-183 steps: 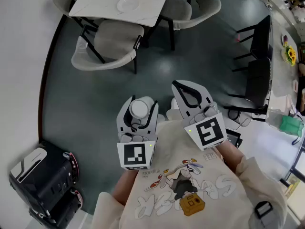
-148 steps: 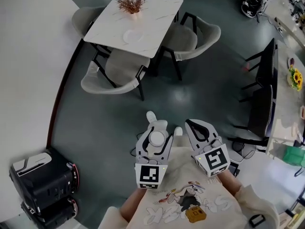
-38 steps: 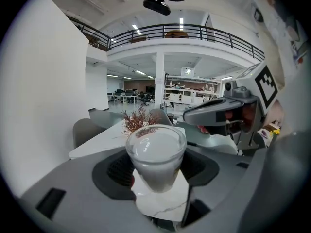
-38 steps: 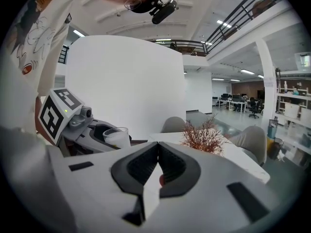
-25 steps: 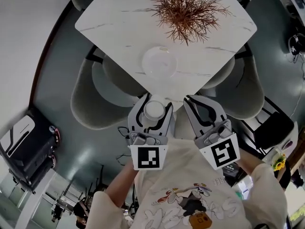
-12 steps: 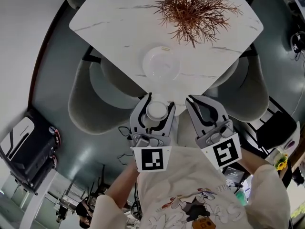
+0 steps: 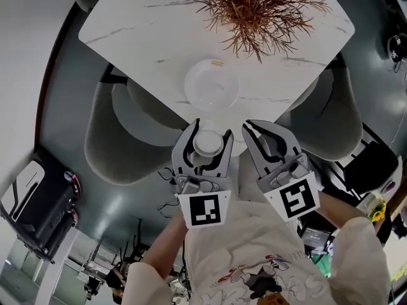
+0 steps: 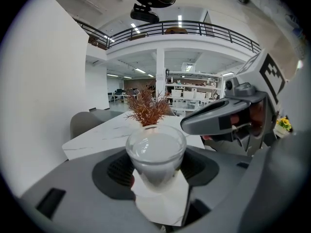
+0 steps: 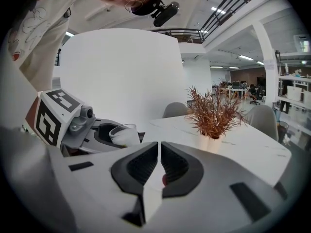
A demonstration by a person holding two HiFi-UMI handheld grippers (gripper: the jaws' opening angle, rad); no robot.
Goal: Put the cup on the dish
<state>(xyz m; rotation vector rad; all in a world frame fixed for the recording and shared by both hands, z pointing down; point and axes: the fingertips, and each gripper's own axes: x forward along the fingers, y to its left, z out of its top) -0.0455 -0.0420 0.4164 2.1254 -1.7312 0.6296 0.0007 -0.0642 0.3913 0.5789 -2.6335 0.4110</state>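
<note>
While the left tool (image 7: pixel 212 128) grasps the clear cup (image 7: pixel 208 142) upright, its jaws pressed on the cup's lower wall, the cup hangs just short of the white dish (image 7: pixel 211 84) and apart from it. It seems to be over the near edge of the marble surface (image 7: pixel 140 30), though the steep view makes that hard to judge. The dish lies on the surface near that edge, with a dried reddish plant (image 7: pixel 257 8) beyond it. The right tool (image 7: pixel 249 126) hovers just beside the left, jaws clenched together. Grey chairs (image 7: pixel 117 138) stand at the surface's edge
</note>
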